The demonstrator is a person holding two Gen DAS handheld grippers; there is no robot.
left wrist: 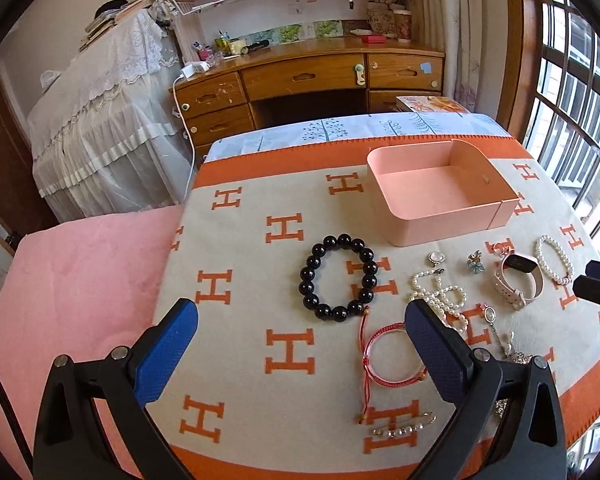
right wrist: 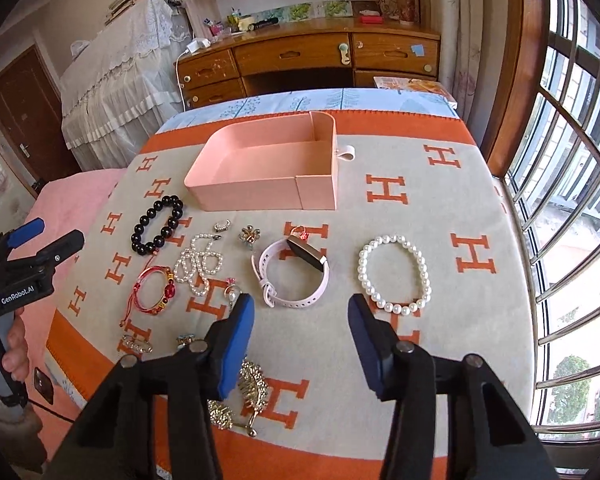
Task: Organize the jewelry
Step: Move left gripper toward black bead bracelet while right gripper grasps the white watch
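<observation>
Jewelry: black bead bracelet (left wrist: 338, 276), watch (right wrist: 296, 272) just in front of pink box (left wrist: 440, 196); left gripper (left wrist: 300, 344), right gripper (right wrist: 302, 340) both spread apart, holding nothing.

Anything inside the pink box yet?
No jewelry shows inside the pink box: both views show bare floor in the large compartment. The narrow side compartment looks bare too, though its floor is mostly hidden by the walls.
</observation>
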